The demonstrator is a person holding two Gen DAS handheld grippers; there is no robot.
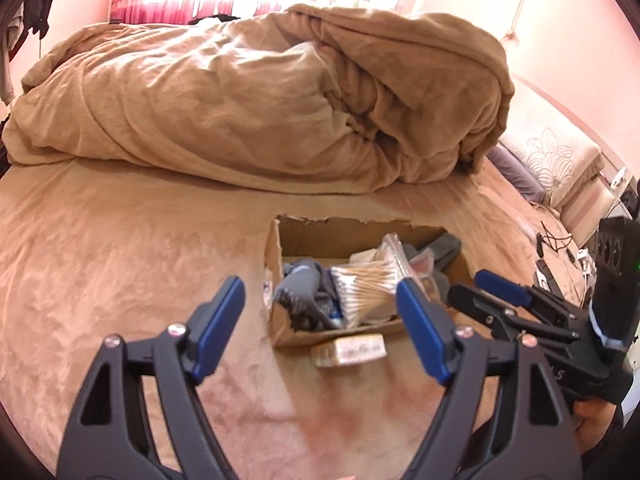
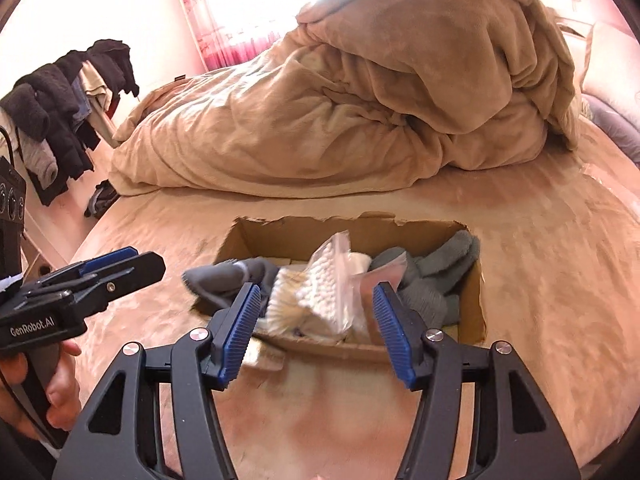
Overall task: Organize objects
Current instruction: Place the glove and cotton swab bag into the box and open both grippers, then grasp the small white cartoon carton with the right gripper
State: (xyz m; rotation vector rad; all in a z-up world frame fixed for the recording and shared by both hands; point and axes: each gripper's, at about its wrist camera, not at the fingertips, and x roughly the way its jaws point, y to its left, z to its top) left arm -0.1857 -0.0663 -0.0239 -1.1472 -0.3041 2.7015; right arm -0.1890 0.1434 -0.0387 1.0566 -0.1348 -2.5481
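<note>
A torn cardboard box [image 1: 276,248] [image 2: 476,304] sits on the tan bed. It holds a clear bag of cotton swabs [image 1: 364,292] [image 2: 328,280], grey socks [image 1: 300,284] [image 2: 432,280] and other small packets. A flat small packet [image 1: 348,350] [image 2: 264,354] lies on the sheet just in front of the box. My left gripper [image 1: 319,282] [image 2: 148,258] hovers open at the box's near left, nothing pressed between its blue pads. My right gripper [image 2: 316,286] [image 1: 466,284] hangs open over the box's near edge, its pads apart from the swab bag lying beyond them.
A bunched tan duvet [image 1: 260,100] [image 2: 360,100] fills the far half of the bed. Pillows [image 1: 552,160] and black cables [image 1: 552,240] lie at the right. Dark clothes hang on a rack [image 2: 60,112] at the left. A hand [image 2: 60,396] holds the left gripper's handle.
</note>
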